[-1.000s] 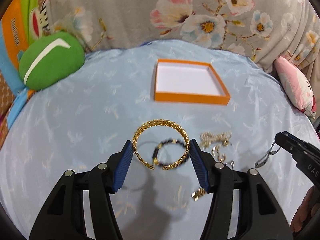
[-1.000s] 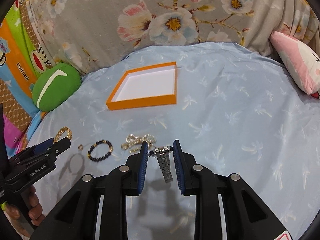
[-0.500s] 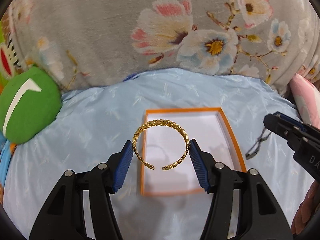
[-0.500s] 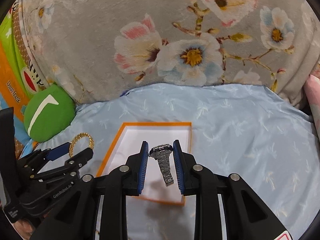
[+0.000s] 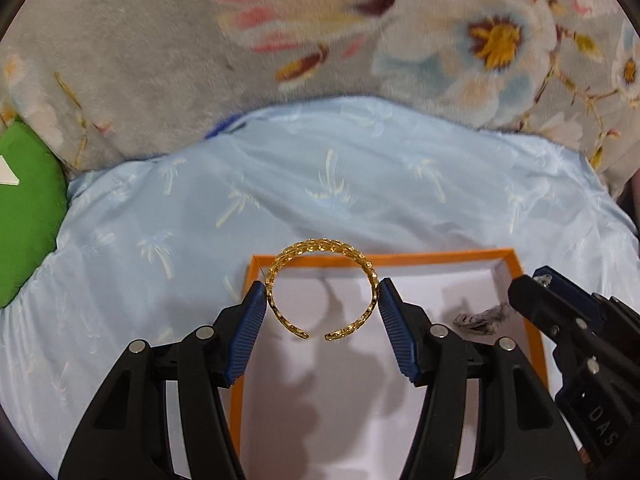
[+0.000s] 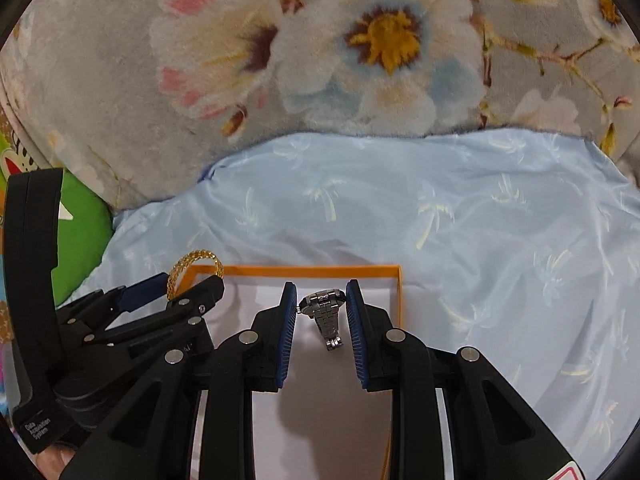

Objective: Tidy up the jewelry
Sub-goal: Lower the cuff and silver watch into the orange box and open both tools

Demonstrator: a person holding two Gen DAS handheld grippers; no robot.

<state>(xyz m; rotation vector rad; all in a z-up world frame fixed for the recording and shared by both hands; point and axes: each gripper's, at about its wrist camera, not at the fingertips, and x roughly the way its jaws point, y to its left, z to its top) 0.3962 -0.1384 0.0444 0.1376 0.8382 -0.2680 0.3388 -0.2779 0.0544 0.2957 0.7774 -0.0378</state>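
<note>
My left gripper [image 5: 322,300] is shut on a gold open cuff bracelet [image 5: 320,250] and holds it above the left part of the orange-rimmed white tray [image 5: 440,257]. My right gripper [image 6: 322,300] is shut on a silver metal watch [image 6: 325,312], its band hanging down over the same tray [image 6: 304,270]. In the left wrist view the right gripper [image 5: 532,292] shows at the right with the watch [image 5: 480,316] low over the tray floor. In the right wrist view the left gripper [image 6: 176,292] and bracelet [image 6: 192,260] are at the tray's left edge.
The tray lies on a light blue palm-print cloth [image 5: 360,168]. A grey floral blanket [image 5: 280,40] rises behind it. A green cushion [image 5: 24,216] sits at the far left. The two grippers are close side by side over the tray.
Both grippers have moved forward from the jewelry pile and lowered over the tray, still carrying the bracelet and the watch. The loose jewelry is out of view now.
</note>
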